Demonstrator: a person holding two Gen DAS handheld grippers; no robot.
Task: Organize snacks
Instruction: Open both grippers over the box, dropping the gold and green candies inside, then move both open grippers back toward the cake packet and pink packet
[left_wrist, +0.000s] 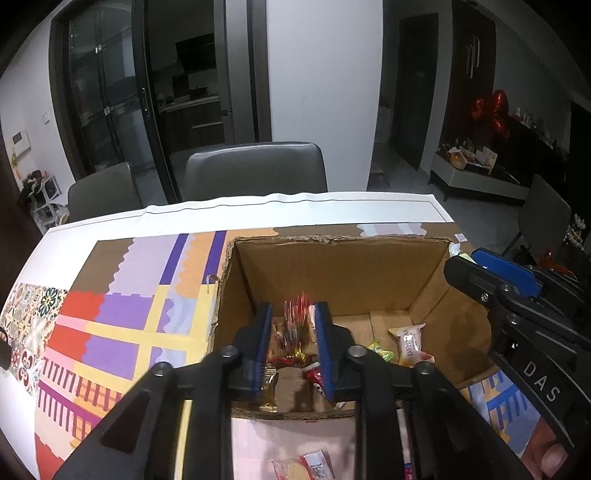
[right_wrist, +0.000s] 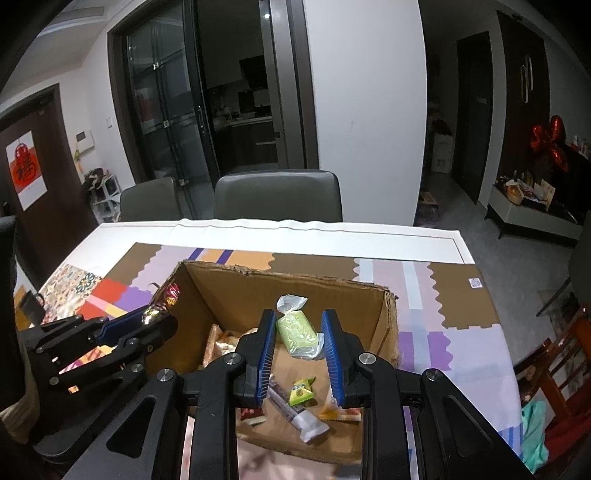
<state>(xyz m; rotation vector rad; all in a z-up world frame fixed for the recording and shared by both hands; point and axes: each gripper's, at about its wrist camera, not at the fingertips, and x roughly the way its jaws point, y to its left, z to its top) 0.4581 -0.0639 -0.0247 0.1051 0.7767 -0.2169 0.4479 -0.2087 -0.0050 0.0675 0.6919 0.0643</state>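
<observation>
An open cardboard box (left_wrist: 332, 240) (right_wrist: 280, 275) stands on the patterned tablecloth with several wrapped snacks on its floor. My left gripper (left_wrist: 293, 317) hangs over the box's near left part. A shiny red-and-gold candy (left_wrist: 295, 325) is blurred between its blue pads, with a gap showing on its left side. My right gripper (right_wrist: 297, 325) is over the box's right part, shut on a pale green snack (right_wrist: 297, 334) in a clear wrapper. Each gripper also shows in the other's view: the right gripper (left_wrist: 491, 280) and the left gripper (right_wrist: 155, 317).
On the box floor lie a pink-white packet (left_wrist: 410, 343), a green candy (right_wrist: 301, 393) and a white bar (right_wrist: 295, 417). One wrapped snack (left_wrist: 303, 469) lies on the cloth in front of the box. Two grey chairs (left_wrist: 255, 166) stand behind the table.
</observation>
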